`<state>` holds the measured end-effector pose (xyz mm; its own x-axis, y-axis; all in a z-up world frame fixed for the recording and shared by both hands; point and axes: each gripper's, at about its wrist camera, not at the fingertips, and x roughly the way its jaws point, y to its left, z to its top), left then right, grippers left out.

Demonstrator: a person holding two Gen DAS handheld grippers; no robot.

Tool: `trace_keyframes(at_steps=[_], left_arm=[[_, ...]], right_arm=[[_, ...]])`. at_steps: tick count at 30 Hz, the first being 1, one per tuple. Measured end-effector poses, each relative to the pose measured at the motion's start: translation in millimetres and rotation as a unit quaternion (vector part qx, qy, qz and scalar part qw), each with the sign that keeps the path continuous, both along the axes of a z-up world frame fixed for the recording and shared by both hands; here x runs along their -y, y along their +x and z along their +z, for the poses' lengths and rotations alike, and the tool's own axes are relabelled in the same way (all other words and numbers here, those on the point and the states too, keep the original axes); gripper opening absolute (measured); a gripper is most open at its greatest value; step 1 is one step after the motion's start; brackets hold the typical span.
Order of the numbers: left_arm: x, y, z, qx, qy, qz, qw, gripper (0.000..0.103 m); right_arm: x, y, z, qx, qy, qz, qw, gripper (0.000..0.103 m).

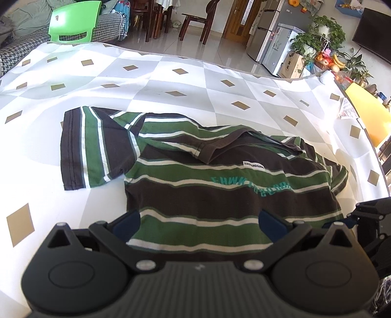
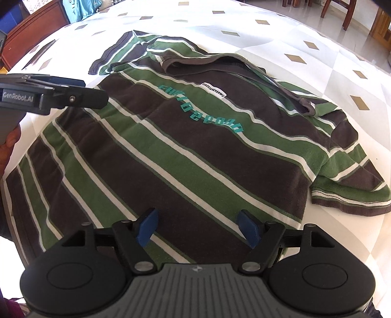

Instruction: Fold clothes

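Observation:
A T-shirt (image 1: 220, 176) with green, brown and white stripes lies front up on the table, with teal lettering and a small white label on the chest. One sleeve is spread flat to the left in the left wrist view. My left gripper (image 1: 199, 221) stands open just above the shirt's lower part, blue pads wide apart, nothing between them. My right gripper (image 2: 198, 226) is open too, over the shirt (image 2: 171, 146) near its hem, and the cloth lies flat under the pads. The left gripper (image 2: 97, 97) also shows side-on in the right wrist view.
The tablecloth (image 1: 146, 80) is white and grey with tan diamonds. A green chair (image 1: 73, 22) stands behind the far table edge. A yellow board (image 1: 366, 110), papers and potted plants (image 1: 317, 36) are at the far right. A person's hand (image 2: 9, 139) holds the left gripper.

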<state>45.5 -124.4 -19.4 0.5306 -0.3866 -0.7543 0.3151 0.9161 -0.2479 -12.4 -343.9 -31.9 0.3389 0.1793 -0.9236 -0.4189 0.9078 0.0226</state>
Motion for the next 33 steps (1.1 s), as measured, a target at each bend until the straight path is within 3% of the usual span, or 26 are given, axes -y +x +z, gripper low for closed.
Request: trace_keyframes(at_steps=[11,22,33], left_arm=[[2,19,-23,-0.041,-0.013,0.008,0.9991,0.103],[0,22,-30,-0.034,-0.002,0.017,0.9993,0.103],[10,16,-36,-0.005,0.129,0.024,0.9914,0.103]], right_arm=[[-4,-1,-1,0.000,-0.005,0.021,1.000,0.080],[-7,0,-2,0.000,-0.009,0.040,0.999,0.088],[-4,1,-3,0.008,-0.006,0.052,0.999,0.093]])
